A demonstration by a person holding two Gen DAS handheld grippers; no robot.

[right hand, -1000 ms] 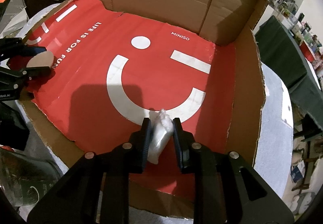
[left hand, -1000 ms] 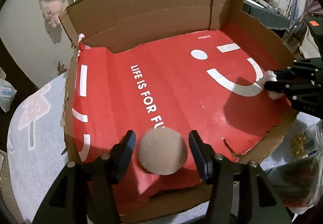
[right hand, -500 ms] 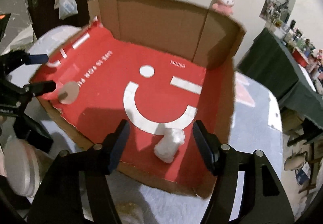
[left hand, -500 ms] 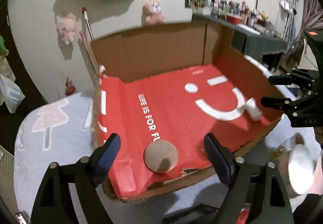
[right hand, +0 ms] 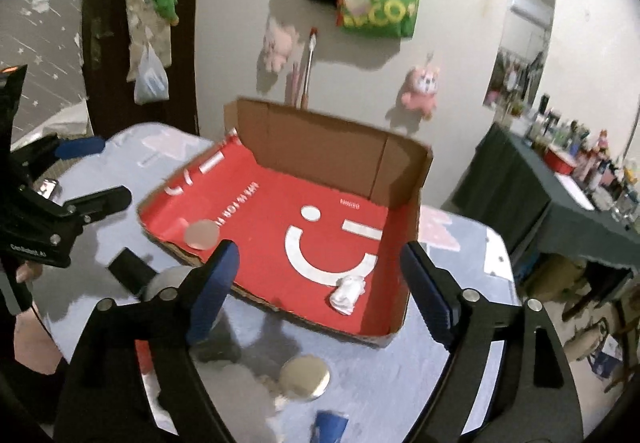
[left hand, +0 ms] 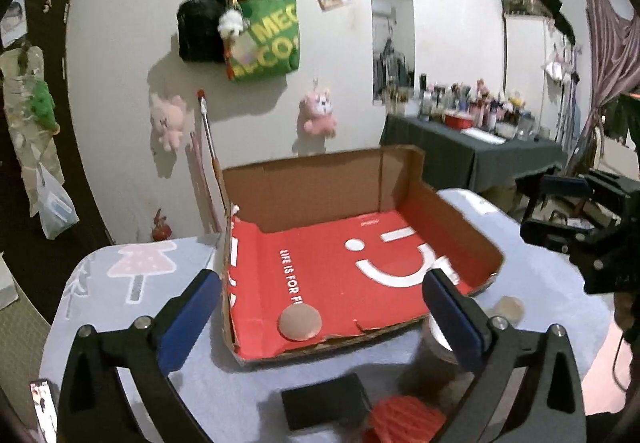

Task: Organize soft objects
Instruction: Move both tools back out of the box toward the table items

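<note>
1. Both our tools have backed off from the cardboard tray (left hand: 400,179). The left gripper (left hand: 320,303) has its jaws spread wide with nothing between them, having just been opening; the right gripper (right hand: 318,283) stands apart too, also freshly opened and empty.
2. The tan round pad (left hand: 300,322) lies flat on the red liner at the tray's near left corner, straight ahead of the left gripper and below it — our left hand is plainly the nearer one.
3. The white soft toy (right hand: 347,291) lies on its side near the tray's front right, its long axis running roughly away from the right gripper, just ahead of that tool.
4. We judge both pieces placed; the next pick likely lies on the pale tablecloth (left hand: 132,307) in front of the tray, where a red ribbed object (left hand: 404,419), a black block (left hand: 324,405) and a round silver lid (right hand: 305,378) sit.
5. Behind the tray — a white wall with a green bag (left hand: 266,39) and pink plush toys (left hand: 318,115).
</note>
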